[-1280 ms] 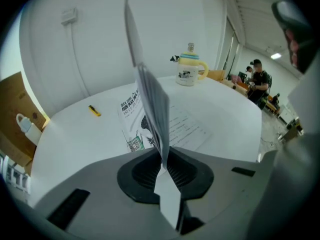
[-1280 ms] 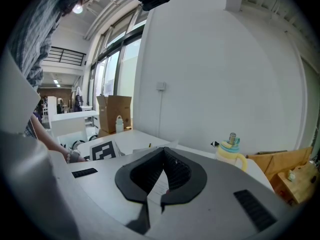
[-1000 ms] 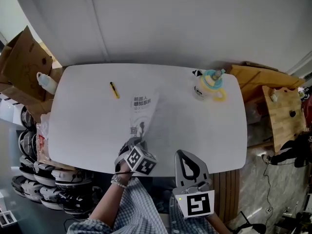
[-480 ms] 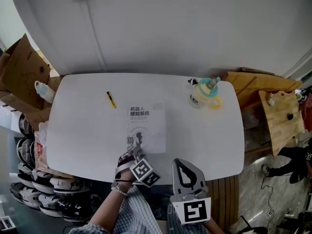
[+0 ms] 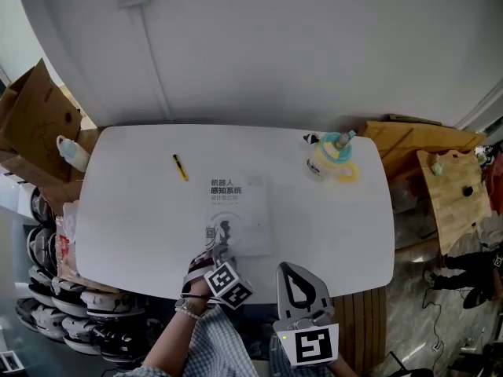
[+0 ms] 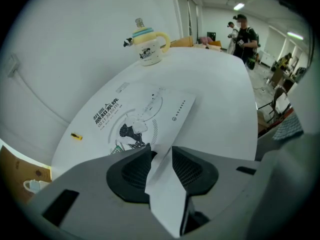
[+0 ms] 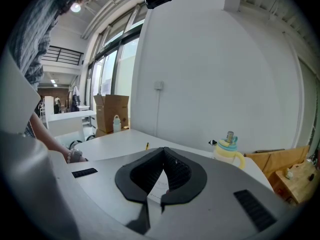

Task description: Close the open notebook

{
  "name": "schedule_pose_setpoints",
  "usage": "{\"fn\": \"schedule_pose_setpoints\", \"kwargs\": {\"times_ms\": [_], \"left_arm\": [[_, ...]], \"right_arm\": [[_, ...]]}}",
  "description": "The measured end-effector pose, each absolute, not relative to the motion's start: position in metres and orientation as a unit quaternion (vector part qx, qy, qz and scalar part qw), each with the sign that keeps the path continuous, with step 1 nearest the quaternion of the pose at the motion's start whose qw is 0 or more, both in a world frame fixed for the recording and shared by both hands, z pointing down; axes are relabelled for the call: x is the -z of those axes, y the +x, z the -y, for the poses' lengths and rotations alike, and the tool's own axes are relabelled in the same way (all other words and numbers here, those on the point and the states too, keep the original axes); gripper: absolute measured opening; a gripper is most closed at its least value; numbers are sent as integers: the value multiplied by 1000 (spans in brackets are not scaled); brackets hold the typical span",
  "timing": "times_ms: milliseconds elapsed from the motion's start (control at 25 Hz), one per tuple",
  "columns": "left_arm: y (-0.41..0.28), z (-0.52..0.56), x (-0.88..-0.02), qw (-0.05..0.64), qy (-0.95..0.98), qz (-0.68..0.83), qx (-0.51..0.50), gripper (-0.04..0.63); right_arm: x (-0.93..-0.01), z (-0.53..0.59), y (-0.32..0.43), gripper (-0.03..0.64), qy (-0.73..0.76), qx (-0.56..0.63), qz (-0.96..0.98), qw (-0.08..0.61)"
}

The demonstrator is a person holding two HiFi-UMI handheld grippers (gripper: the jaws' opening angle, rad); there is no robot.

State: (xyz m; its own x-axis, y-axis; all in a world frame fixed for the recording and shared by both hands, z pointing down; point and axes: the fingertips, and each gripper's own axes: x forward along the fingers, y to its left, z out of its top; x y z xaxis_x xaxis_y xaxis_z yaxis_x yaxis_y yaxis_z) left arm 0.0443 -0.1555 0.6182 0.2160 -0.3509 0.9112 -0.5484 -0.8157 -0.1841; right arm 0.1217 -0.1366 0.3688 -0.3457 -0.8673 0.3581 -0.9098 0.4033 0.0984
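The notebook (image 5: 236,210) lies closed and flat in the middle of the white table (image 5: 134,218), its white cover with black print facing up. My left gripper (image 5: 218,251) points steeply down at the notebook's near edge. In the left gripper view a corner of the cover (image 6: 165,184) runs between the jaws, which are opening and stand clear of the sheet on both sides, my left gripper (image 6: 161,151) just short of the printed cover (image 6: 140,116). My right gripper (image 5: 297,272) hovers by the table's near edge, shut and empty; its tips (image 7: 164,151) meet.
A yellow lidded cup (image 5: 333,154) stands at the far right of the table, a yellow pen (image 5: 181,167) at the far left. Cardboard boxes (image 5: 35,124) and a bottle (image 5: 71,151) sit left of the table, wooden boards (image 5: 452,195) to its right. A person (image 6: 245,34) stands far off.
The raised cover has come down flat onto the notebook. My left gripper sank with it and drew slightly toward the near edge. The right gripper has not moved.
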Motion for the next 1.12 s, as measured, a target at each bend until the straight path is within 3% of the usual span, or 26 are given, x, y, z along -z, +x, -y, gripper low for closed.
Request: {"fn": "schedule_pose_setpoints", "kwargs": {"times_ms": [360, 640, 1120], "left_arm": [[31, 159, -600, 114, 793, 341, -492, 110], [16, 159, -585, 117, 795, 380, -458, 28], [10, 159, -522, 120, 831, 417, -348, 9]], "right_arm": [[-371, 137, 117, 12, 541, -56, 820, 181], [-373, 137, 114, 12, 540, -56, 819, 184], [-369, 136, 116, 12, 547, -47, 815, 187]]}}
